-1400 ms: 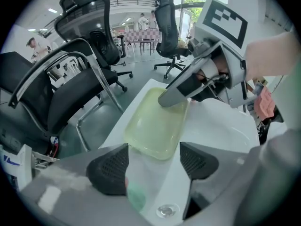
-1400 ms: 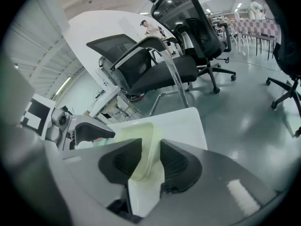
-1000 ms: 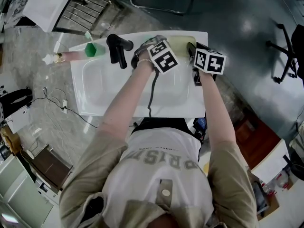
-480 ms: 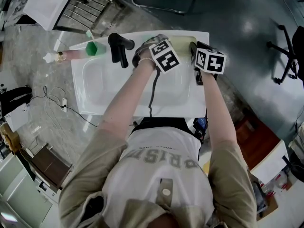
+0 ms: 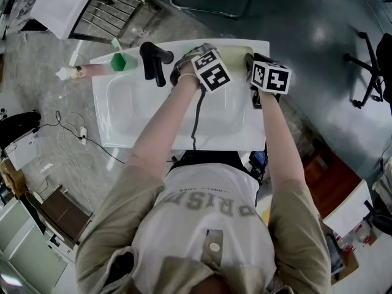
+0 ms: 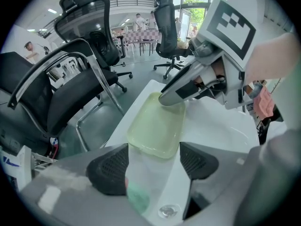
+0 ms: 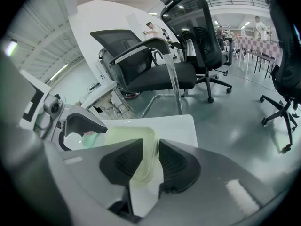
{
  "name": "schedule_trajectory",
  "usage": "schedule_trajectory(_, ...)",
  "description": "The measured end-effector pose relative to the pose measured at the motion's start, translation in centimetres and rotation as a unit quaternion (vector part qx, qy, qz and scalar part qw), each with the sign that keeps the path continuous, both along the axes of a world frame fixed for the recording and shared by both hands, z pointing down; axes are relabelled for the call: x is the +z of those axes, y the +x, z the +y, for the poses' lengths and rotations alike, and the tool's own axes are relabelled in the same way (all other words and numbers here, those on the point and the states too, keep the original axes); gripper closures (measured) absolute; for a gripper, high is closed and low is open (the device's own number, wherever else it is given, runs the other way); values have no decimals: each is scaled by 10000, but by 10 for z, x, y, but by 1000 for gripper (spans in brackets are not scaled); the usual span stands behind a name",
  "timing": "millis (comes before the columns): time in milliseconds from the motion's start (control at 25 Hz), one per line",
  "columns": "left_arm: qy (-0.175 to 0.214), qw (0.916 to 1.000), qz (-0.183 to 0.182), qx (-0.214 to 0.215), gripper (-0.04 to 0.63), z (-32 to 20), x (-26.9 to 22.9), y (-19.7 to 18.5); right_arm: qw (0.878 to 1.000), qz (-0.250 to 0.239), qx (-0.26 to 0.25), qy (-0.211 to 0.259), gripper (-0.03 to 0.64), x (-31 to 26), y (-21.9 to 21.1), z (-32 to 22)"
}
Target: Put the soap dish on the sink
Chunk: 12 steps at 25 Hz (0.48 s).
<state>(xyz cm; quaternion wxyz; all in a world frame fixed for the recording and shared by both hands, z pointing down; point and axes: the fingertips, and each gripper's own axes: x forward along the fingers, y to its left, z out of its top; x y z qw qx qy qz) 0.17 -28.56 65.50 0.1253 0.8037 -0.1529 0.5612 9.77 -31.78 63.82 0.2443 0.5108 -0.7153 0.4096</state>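
Head view | right hand-held gripper [image 7: 151, 147] just closing, pinching soap dish [image 6: 155, 126] rim, sink [image 5: 128, 112] corner | left hand-held gripper [image 6: 153, 159] jaws apart

Head view: overhead, steeply down | gripper views: close, low | shared: soap dish [image 5: 236, 55], 1 o'clock on sink [image 5: 184, 141]

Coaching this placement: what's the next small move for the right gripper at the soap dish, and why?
Probably firm the grip before shifting anything: the right gripper has just been closing, pads seemingly on the rim of the soap dish, which lies flat on the sink ledge; the left gripper hangs open.
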Motion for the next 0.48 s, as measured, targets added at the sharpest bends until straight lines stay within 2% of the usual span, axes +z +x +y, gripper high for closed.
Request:
schedule_trajectory(200, 45, 9999, 98, -70, 236, -1, -6, 0, 9994, -273, 160, 131, 488, -4, 0, 0)
schedule_trajectory(480, -52, 9986, 362, -381, 236, -2, -23, 0, 9975, -370, 220, 552, 474, -24, 3, 0)
